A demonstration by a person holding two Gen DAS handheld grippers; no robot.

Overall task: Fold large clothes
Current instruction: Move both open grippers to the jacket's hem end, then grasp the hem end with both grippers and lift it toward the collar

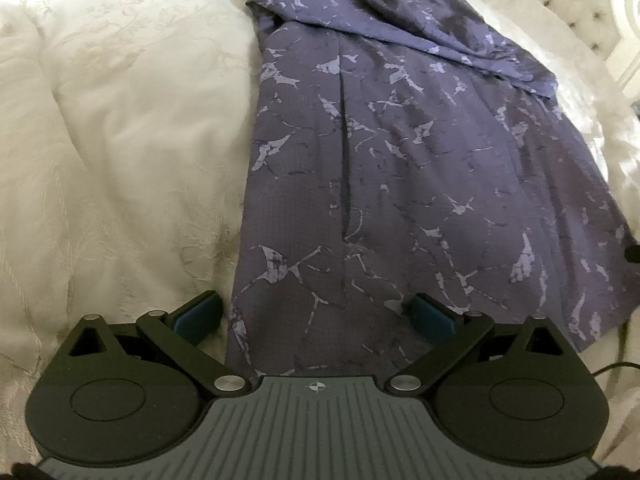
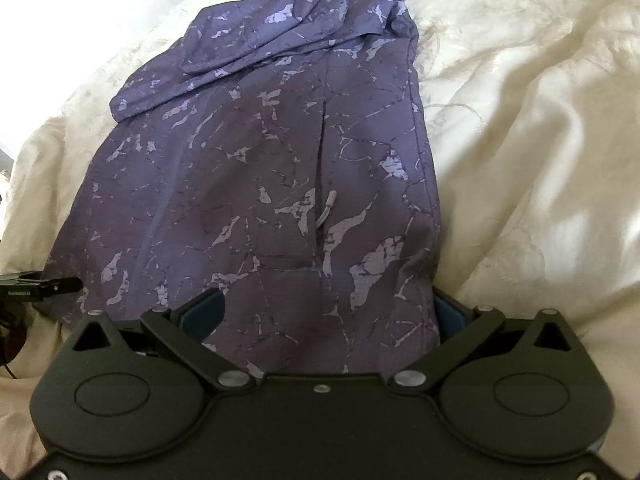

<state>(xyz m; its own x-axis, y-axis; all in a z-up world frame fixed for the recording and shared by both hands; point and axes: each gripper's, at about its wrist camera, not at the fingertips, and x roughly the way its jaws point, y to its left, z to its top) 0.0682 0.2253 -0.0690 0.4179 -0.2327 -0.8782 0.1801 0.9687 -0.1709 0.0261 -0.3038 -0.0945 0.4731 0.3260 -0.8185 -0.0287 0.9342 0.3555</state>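
A large purple garment [image 1: 400, 152] with a pale marbled print lies lengthwise on a cream bedspread [image 1: 120, 120]; its far end is folded over. It also fills the right wrist view [image 2: 260, 160], where a zipper pull [image 2: 330, 200] shows. My left gripper [image 1: 316, 312] is open, its blue-padded fingers [image 1: 200, 314] straddling the garment's near left edge. My right gripper [image 2: 328, 312] is open over the garment's near right edge, its right finger [image 2: 448, 312] partly hidden behind cloth.
A tufted cream headboard [image 1: 576, 4] stands at the far right of the left wrist view. The other gripper's black tip [image 2: 44, 286] shows at the left of the right wrist view. The bedspread [image 2: 520, 160] is rumpled on the right.
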